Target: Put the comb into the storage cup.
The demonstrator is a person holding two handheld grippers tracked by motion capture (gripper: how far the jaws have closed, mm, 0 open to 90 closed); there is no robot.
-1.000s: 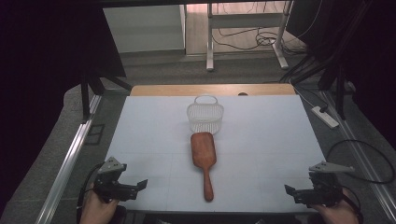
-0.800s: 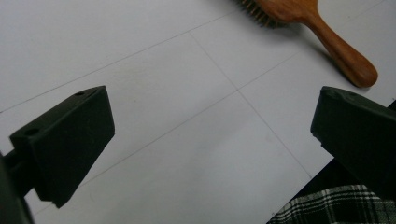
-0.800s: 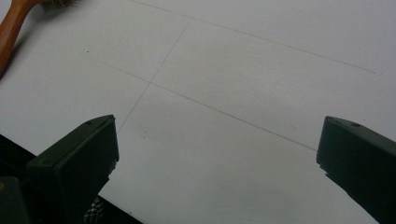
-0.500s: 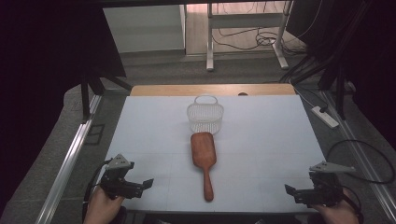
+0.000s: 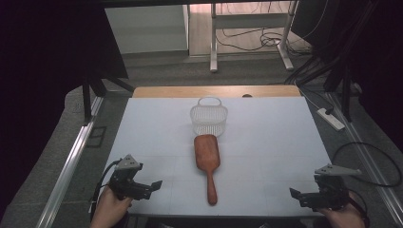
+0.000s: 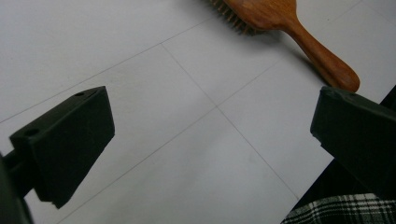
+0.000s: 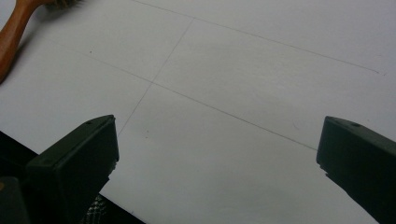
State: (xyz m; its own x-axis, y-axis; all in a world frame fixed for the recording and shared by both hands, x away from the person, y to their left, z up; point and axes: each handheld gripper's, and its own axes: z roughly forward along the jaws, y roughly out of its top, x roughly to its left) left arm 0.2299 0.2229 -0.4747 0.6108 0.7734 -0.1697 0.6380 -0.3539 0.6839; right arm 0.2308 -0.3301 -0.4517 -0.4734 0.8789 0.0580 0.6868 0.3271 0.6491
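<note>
A wooden hairbrush [image 5: 207, 161] lies bristles down in the middle of the white table, its handle toward the front edge. Just behind its head stands a small white wire basket [image 5: 208, 118]. My left gripper [image 5: 153, 186] hovers at the front left corner, open, pointing right toward the brush handle [image 6: 322, 58]. Over at the front right corner my right gripper [image 5: 295, 195] is open too, pointing left, with the brush handle [image 7: 14, 30] far ahead of it. Nothing sits between either pair of jaws.
The white table sheet [image 5: 275, 137] carries faint grid lines. A wooden strip [image 5: 216, 91] runs along the far edge. Metal rails flank both sides, and a power strip [image 5: 330, 118] lies on the floor at the right. Plaid fabric [image 6: 341, 212] shows below the front edge.
My left gripper has shifted right and slightly forward over the table's front left corner. The right gripper, brush and basket have stayed put.
</note>
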